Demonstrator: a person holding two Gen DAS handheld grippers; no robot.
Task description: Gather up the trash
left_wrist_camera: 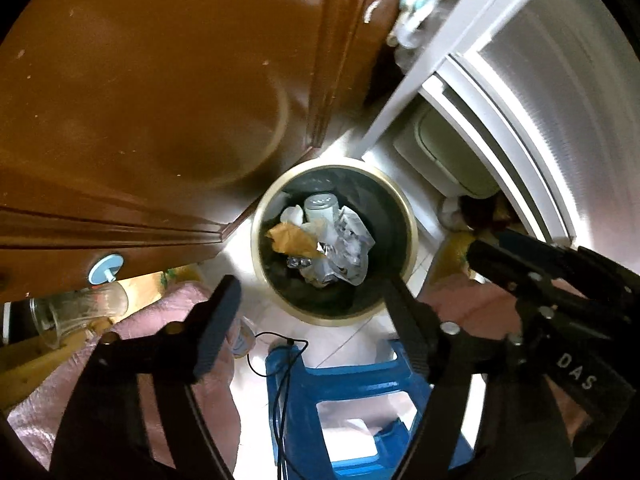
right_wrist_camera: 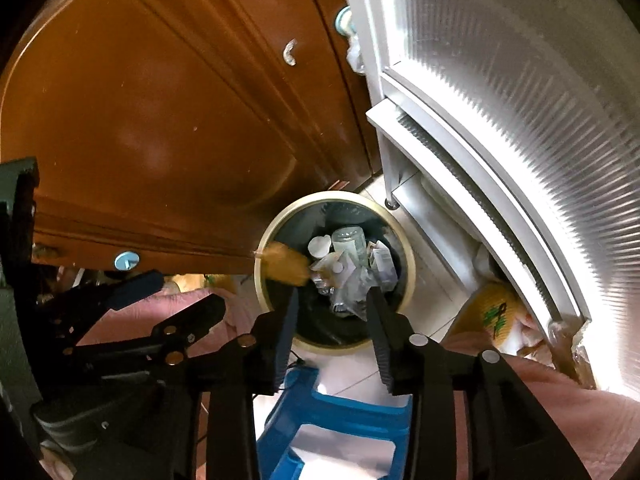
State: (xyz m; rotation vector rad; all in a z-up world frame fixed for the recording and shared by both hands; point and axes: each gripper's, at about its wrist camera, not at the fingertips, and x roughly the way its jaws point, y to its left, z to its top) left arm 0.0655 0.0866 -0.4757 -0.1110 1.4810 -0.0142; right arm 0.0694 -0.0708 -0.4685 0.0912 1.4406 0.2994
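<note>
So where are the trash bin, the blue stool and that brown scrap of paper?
Trash bin (left_wrist_camera: 414,216): left wrist view, on the cream rim's right side.
Blue stool (left_wrist_camera: 352,380): left wrist view, on the top bar of its seat.
Brown paper scrap (left_wrist_camera: 294,240): left wrist view, on its middle, lying atop the trash.

Round bin (left_wrist_camera: 412,236), cream rim, dark liner, frame centre: holds crumpled paper (left_wrist_camera: 352,248), brown wrapper (left_wrist_camera: 294,240), clear bottle (left_wrist_camera: 320,206) lying inside.

My right gripper (right_wrist_camera: 333,300) open, empty, above round cream-rimmed dark bin (right_wrist_camera: 408,280) of crumpled paper trash (right_wrist_camera: 352,276); blue plastic stool (right_wrist_camera: 344,412) below.
</note>
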